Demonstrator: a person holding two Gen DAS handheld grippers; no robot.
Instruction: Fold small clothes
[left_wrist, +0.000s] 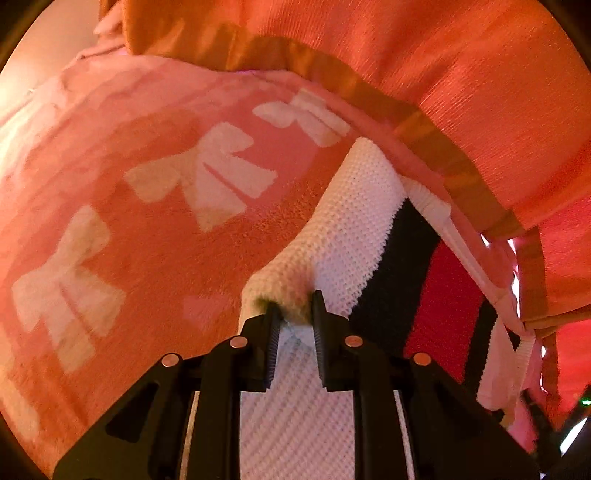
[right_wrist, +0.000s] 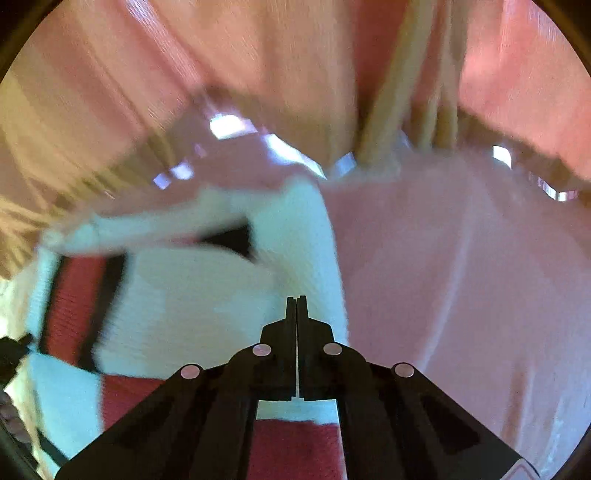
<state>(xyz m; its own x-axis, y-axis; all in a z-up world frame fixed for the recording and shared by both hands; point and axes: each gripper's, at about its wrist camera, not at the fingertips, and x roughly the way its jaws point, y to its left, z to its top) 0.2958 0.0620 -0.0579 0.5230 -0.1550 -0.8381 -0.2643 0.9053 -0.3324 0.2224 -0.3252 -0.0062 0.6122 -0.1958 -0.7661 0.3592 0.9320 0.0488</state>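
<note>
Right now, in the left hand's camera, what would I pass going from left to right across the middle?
Pink blanket with white bows → white knit garment, pinched by the left gripper → its black stripe → its red stripe → orange fabric.

Left wrist: faces forward along fingers, very close to fabric.
Right wrist: same, blurred.
Shared: striped knit garment (left_wrist: 369, 229) (right_wrist: 177, 295).

left gripper (left_wrist: 294, 308): matte black plastic; angular arms with triangular cut-outs; four round silver pivot pins; finely ribbed inner finger (left_wrist: 273, 347) faces.
right gripper (right_wrist: 297, 301): same matte black build; four round silver pins; two narrow flat-tipped fingers (right_wrist: 291, 314); triangular recesses in outer arms.
</note>
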